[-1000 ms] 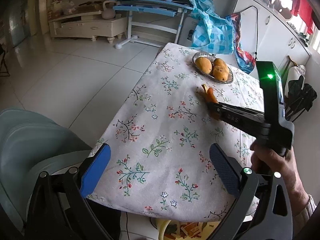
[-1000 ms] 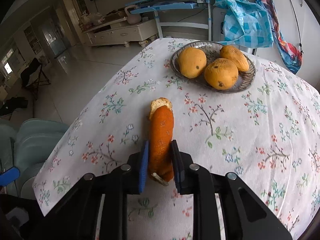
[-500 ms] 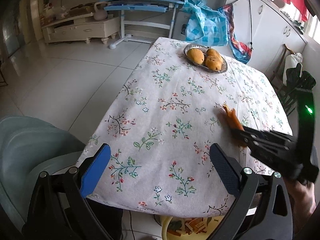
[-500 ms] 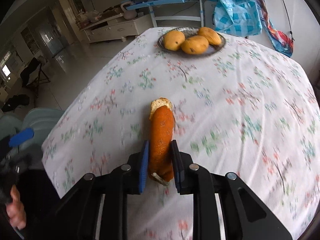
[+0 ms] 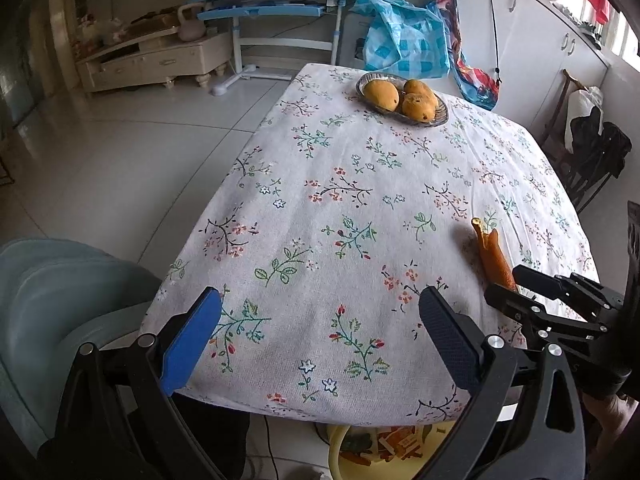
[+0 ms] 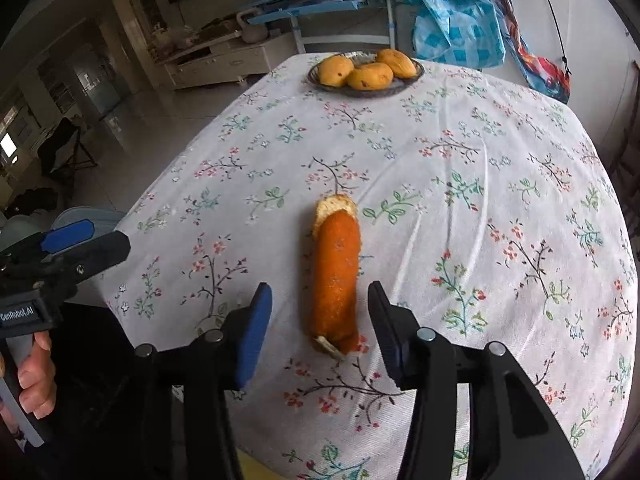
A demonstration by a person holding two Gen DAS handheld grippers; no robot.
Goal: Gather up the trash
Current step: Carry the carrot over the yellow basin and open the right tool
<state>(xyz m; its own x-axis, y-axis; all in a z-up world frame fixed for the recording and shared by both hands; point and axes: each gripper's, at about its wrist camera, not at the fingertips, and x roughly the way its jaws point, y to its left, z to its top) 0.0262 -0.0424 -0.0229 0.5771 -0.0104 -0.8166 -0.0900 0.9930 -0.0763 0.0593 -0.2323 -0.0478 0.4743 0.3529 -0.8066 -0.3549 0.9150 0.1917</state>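
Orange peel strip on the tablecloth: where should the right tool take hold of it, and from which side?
Grip the orange peel strip across its narrow width near the near end, coming from the table's near edge along its length. It lies flat and long, pointing away between the right tool's jaws, which have just been opening and no longer press it.

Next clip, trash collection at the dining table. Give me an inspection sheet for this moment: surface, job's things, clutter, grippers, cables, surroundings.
Surface: table under a floral cloth, flat, no spills seen.
Job's things: orange peel lying on the cloth near the front edge; yellow bin with scraps on the floor under that edge.
Clutter: dish with three mangoes at the far end.
Grippers: right gripper has just been opening, its fingers either side of the peel, not pressing it; left gripper open, empty, over the front edge.
Cables: one thin cord on the floor beneath the table.
Surroundings: tiled floor, blue desk, checked bag, grey chair.
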